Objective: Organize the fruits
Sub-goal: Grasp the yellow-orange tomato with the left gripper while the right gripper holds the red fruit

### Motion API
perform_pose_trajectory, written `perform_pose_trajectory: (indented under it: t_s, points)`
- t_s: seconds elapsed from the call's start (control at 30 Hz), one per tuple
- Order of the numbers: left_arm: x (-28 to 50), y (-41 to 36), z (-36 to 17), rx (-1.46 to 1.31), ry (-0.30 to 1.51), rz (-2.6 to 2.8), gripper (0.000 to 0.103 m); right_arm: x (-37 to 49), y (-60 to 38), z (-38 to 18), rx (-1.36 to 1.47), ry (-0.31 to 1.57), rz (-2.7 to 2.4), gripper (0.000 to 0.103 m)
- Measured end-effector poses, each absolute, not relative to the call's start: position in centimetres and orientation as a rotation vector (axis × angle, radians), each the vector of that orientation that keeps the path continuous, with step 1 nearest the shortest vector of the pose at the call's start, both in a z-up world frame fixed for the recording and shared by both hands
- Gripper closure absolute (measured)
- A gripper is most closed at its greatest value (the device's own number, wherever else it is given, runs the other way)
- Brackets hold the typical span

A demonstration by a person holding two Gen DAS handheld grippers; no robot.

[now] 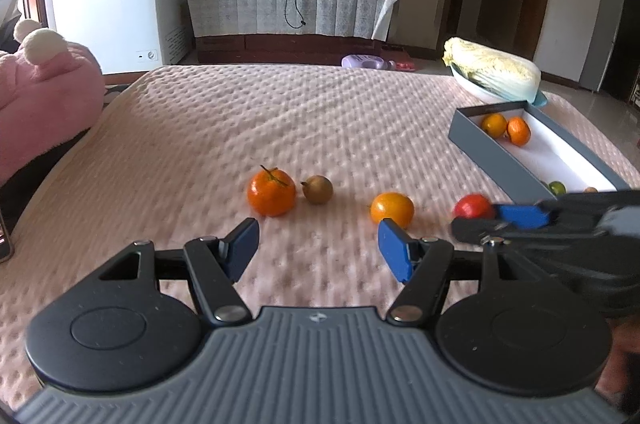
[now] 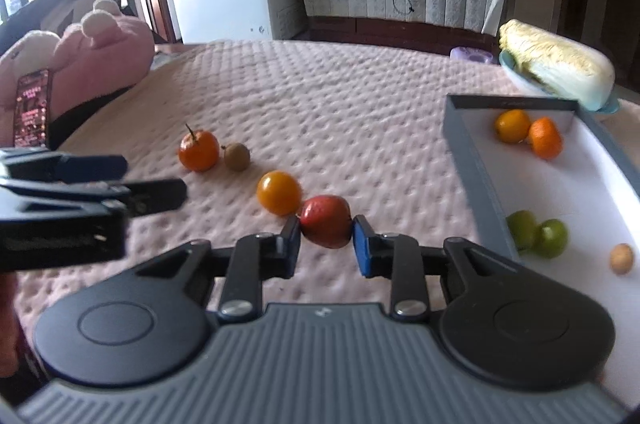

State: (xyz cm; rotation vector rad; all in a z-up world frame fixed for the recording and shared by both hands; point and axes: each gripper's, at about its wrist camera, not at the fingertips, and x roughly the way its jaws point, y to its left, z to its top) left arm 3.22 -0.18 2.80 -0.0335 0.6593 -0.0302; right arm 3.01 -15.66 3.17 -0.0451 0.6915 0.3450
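Right hand-held gripper [image 2: 326,238] pinches glossy red fruit [image 2: 325,226] (slightly lumpy, oval); left hand-held gripper [image 1: 318,244] spread wide.

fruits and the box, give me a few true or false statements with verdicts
1. The right gripper has its fingers on either side of the red fruit. True.
2. The grey box holds no fruit. False: it holds two orange fruits, two green ones and a small tan one.
3. The left gripper grips the yellow-orange fruit. False: its jaws are open with nothing between them.
4. A stemmed orange lies beside a small brown fruit on the blanket. True.
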Motion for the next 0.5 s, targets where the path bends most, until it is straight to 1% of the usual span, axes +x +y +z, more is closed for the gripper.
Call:
perform_pose_trajectory:
  t_s: [0.2,0.47,0.5]
  points:
    - [4.4,-1.9,1.9,-0.013,0.672,-0.057,0.032,1.2,-17.3,5.1,-0.08,0.622,0.35,0.072]
    - [7.1,-5.0,0.2,0.003,0.695,-0.079,0.032,0.3,-19.6,6.4,-0.052,0.596,0.357,0.072]
    - [7.4,-5.4,0.0,0.007,0.699,-0.076,0.034,0.2,-19.7,6.6,-0.051,0.591,0.361,0.072]
